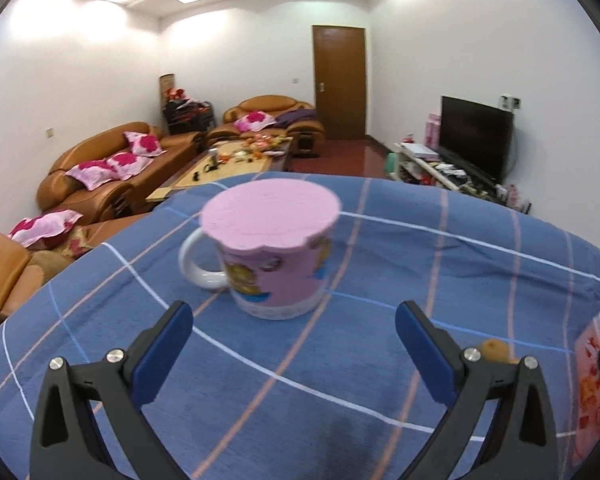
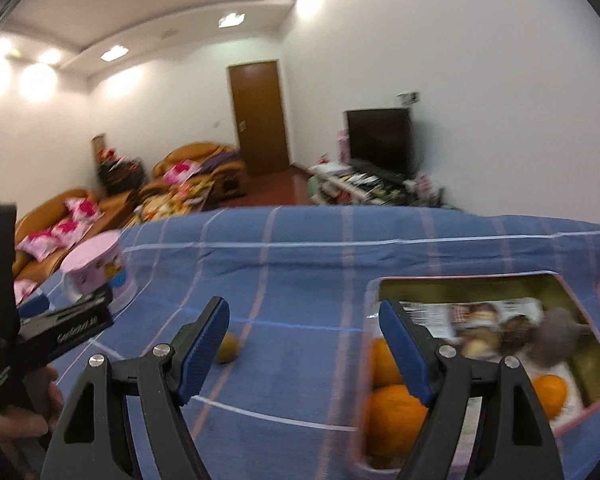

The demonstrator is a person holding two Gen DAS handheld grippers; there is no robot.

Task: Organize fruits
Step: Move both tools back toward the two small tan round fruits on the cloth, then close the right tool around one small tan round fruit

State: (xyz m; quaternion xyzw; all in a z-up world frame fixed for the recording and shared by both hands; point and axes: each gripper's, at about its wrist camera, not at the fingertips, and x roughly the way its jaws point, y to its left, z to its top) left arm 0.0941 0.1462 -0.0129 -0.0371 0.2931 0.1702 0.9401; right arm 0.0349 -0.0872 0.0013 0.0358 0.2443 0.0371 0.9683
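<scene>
1. My left claw (image 1: 294, 344) stood wide open and empty, aimed at the mug (image 1: 266, 252), whose lid was on.
2. My right claw (image 2: 304, 344) was likewise open and held nothing.
3. A kiwi (image 2: 228, 347) lay loose on the tabletop (image 2: 300, 264), just beyond the right claw's left finger, apparently the fruit yet to be sorted.
4. The box (image 2: 580, 292) at right already held oranges (image 2: 396, 412), so it probably served as the collecting place.

Left gripper (image 1: 294, 344), fingers (image 1: 162, 354) apart, faces a pink-lidded mug (image 1: 268, 248) on blue checked cloth (image 1: 420, 264).
</scene>
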